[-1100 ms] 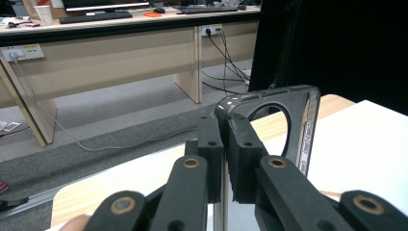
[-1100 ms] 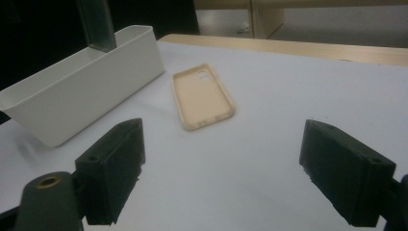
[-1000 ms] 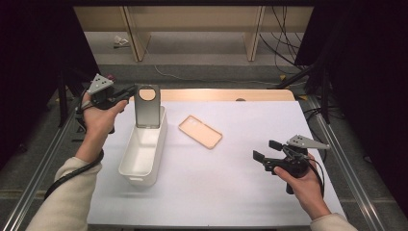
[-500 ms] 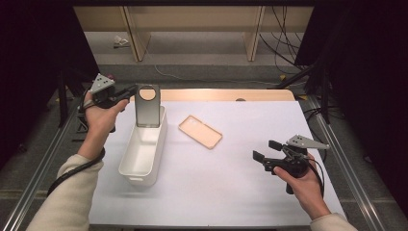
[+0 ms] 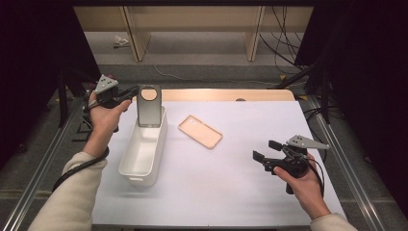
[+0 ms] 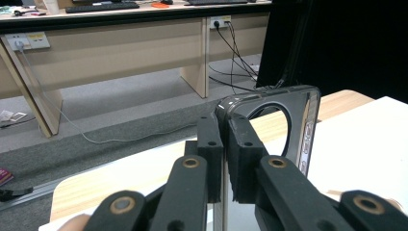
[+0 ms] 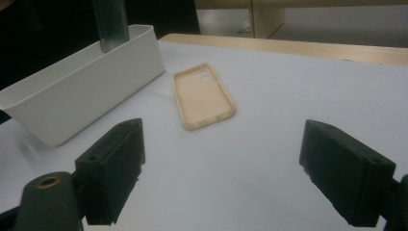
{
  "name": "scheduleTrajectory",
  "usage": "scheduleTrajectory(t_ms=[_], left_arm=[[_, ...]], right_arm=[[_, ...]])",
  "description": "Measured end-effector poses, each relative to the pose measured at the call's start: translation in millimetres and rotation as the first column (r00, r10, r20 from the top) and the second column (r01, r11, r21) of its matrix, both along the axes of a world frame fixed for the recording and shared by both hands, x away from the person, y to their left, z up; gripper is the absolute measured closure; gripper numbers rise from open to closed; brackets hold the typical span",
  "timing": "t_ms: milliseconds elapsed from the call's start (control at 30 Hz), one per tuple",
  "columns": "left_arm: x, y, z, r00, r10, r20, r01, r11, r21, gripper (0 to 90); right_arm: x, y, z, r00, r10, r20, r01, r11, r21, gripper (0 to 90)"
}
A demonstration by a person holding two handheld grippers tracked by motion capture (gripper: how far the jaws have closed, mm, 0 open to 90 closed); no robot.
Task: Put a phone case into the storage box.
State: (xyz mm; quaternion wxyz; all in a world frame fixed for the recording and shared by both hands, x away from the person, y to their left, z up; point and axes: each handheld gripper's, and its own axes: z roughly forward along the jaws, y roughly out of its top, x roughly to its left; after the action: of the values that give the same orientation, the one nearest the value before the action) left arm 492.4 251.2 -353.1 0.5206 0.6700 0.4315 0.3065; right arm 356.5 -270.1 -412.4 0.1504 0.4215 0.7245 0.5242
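Note:
A dark grey phone case with a round cutout stands upright over the far end of a white bin. My left gripper is shut on the case's left edge. In the left gripper view the two jaws pinch the rim of the dark case. A peach phone case lies flat, hollow side up, on the white table to the right of the bin. My right gripper hovers open near the table's front right, with nothing between its jaws. It faces the peach case and the bin.
The white table top ends in a wooden strip at the far edge. Metal rails run along both sides. Beyond the table lie grey floor, desk legs and cables.

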Motion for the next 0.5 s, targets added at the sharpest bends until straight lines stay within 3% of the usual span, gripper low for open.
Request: scheduleTrajectory(t_ms=[500], left_arm=[[13.7, -3.5, -11.1, 0.9993, 0.011, -0.035, -0.01, 0.9998, 0.014, 84.5]], right_arm=[[0.6, 0.0, -1.1, 1.0, 0.003, -0.003, -0.003, 1.0, 0.002, 17.1]])
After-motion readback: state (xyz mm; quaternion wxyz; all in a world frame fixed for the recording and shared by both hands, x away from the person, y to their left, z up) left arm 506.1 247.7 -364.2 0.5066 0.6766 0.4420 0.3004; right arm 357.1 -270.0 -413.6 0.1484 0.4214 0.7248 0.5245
